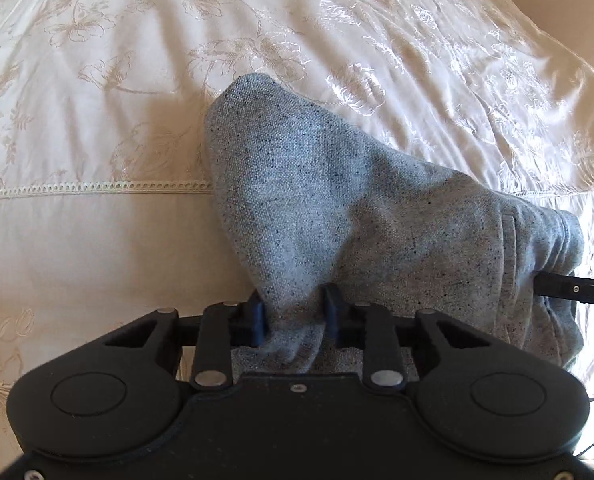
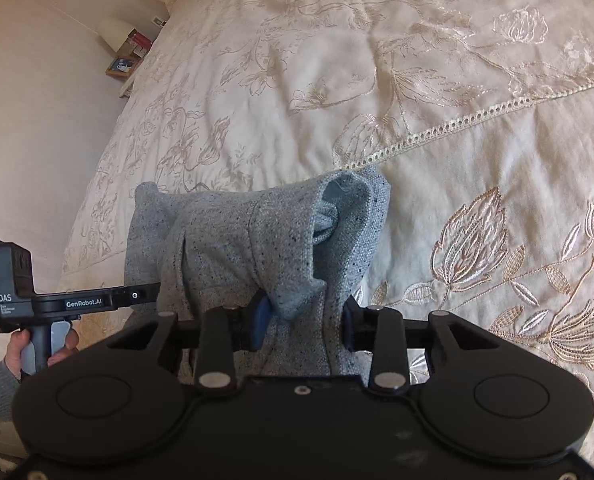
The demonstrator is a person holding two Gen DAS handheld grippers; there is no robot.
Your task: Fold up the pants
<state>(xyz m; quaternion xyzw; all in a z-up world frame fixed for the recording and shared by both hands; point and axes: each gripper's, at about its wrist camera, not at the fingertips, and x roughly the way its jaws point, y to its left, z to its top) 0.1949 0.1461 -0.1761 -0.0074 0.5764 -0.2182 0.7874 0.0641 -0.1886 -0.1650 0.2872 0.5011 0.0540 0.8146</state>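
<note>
Both grippers, left [image 1: 295, 312] and right [image 2: 303, 320], have fingers pinched on the pants [image 1: 337, 216], lifting them off the bed [image 1: 97, 240] for folding.

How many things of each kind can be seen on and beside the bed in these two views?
Grey pants: 1
Handheld grippers: 2, the left gripper and the right gripper, each closed on the pants
Cream embroidered bedspread: 1
Lamp: 1
Framed picture: 1
Total: 6
</note>
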